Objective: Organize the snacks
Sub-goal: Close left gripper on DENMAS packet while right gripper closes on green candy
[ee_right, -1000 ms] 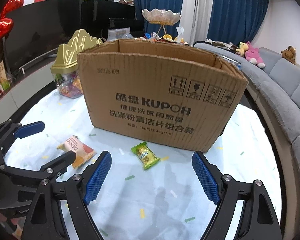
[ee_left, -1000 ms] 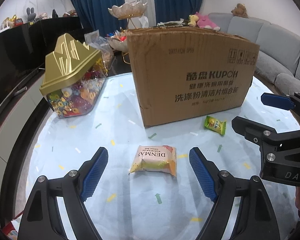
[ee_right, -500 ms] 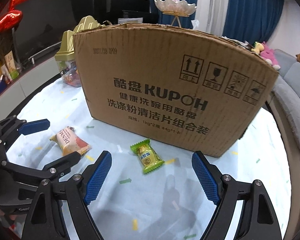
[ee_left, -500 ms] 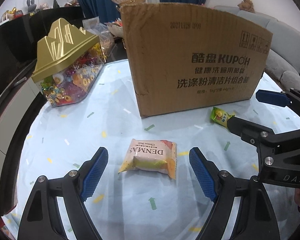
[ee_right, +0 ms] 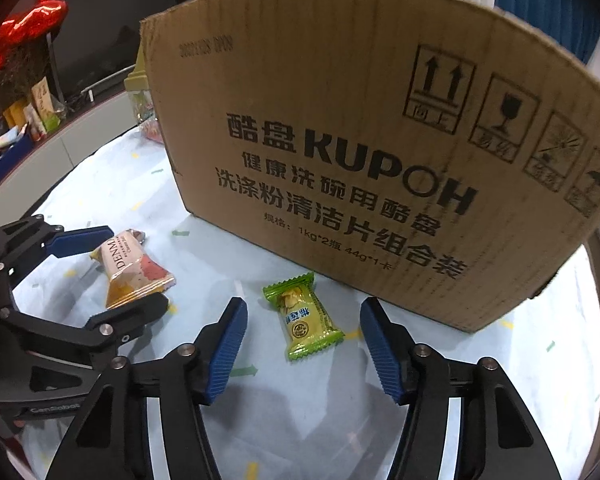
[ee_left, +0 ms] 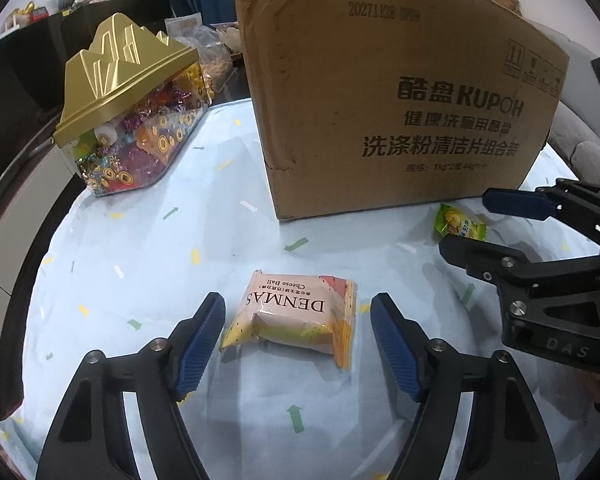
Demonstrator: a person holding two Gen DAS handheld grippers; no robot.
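A pink and yellow DENMAS snack packet lies on the light blue tablecloth, between the open jaws of my left gripper; it also shows in the right wrist view. A green and yellow candy packet lies between the open jaws of my right gripper, close to the front of the cardboard box. In the left wrist view the candy and the right gripper show at the right. Neither gripper touches its packet.
The tall cardboard box stands right behind both packets. A clear candy container with a gold lid stands at the back left. The round table's edge curves on the left. A grey sofa lies beyond on the right.
Both grippers have moved forward and down toward the table. Each packet now lies between its gripper's open jaws, and the box looms closer.
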